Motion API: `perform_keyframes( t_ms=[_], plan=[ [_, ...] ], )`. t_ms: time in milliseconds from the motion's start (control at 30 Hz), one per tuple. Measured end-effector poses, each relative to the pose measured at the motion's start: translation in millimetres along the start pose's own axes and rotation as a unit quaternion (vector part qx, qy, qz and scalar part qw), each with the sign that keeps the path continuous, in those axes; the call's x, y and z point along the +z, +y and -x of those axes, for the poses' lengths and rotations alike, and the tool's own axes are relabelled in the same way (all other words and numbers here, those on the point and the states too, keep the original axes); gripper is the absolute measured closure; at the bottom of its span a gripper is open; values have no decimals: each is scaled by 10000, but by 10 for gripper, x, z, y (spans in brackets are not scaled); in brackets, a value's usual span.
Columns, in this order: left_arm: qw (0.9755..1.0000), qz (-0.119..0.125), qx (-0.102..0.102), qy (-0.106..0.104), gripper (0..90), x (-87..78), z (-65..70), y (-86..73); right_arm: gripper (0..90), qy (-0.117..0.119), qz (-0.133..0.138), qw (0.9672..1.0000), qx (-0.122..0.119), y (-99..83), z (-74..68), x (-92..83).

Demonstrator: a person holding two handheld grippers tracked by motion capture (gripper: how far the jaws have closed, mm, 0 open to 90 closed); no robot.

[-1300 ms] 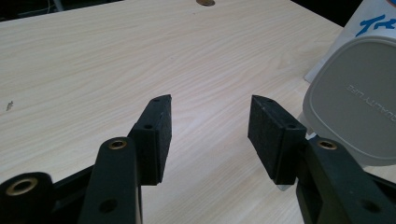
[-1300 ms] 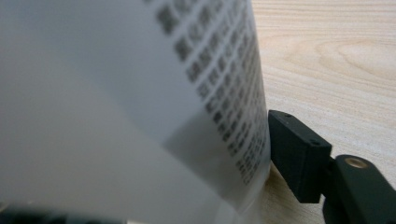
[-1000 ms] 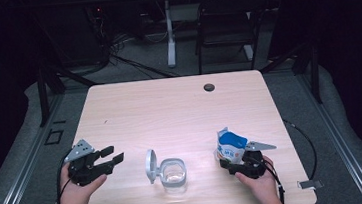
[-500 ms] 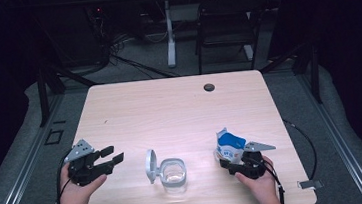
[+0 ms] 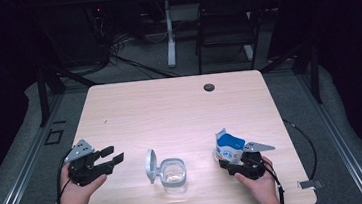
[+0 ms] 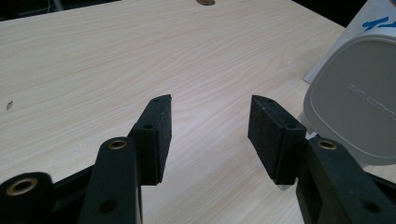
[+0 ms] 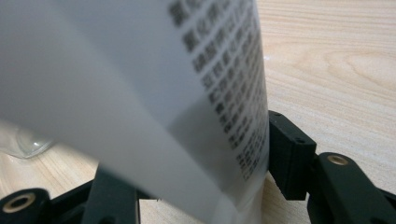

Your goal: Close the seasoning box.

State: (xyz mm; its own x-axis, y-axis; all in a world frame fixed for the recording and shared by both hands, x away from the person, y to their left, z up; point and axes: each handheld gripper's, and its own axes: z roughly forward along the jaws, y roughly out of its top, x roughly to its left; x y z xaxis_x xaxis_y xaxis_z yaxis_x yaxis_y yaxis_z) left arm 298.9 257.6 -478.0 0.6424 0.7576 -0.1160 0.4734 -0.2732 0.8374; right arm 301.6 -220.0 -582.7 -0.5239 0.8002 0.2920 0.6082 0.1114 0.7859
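Currently the milk carton [image 5: 228, 147] is standing near the table's [image 5: 170, 113] right front part, its long axis running up and down, though it is leaning a little toward the left in the high view, with its opened top spout pointing up and away from the person. It is looking white with a blue patch and small blue print; in the right gripper view its side [image 7: 154, 93] is showing rows of dark printed characters, blurred at this close range.

The right gripper [image 5: 242, 162] is sitting at the carton's base, its jaws standing wide on either side of the carton with the pads pressing against its walls after closing in slightly. The right hand [image 5: 257, 185] is coming in from the near edge, holding the gripper low and level.

The left gripper [image 5: 105, 158] is resting on the left, jaws spread apart and gripping nothing, pointing toward the clear container [image 5: 174, 173] with its grey lid [image 5: 150, 166] hinged upright.
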Motion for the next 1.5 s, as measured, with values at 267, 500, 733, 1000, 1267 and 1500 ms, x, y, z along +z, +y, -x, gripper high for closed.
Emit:
perform_keyframes(
  t_ms=[267,500,733,1000,1267,1500],
  plan=[
    [10000,32,-2,-2,503,6,4,-2,460,-17,106,9999,-13,16,9,-44],
    [10000,35,2,6,503,4,5,-1,460,-115,109,9997,-164,39,-12,-90],
    [10000,21,6,-10,503,12,4,-5,459,-154,198,9990,-381,66,-80,-115],
    [10000,44,2,9,503,3,0,-2,459,-282,270,9970,-669,104,-188,-175],
    [10000,-1,-6,20,503,-5,-5,-2,459,-447,313,9942,-922,132,-277,-208],
    [10000,7,-2,19,503,-5,-9,0,459,-441,291,9939,-963,157,-329,-220]
  ],
)
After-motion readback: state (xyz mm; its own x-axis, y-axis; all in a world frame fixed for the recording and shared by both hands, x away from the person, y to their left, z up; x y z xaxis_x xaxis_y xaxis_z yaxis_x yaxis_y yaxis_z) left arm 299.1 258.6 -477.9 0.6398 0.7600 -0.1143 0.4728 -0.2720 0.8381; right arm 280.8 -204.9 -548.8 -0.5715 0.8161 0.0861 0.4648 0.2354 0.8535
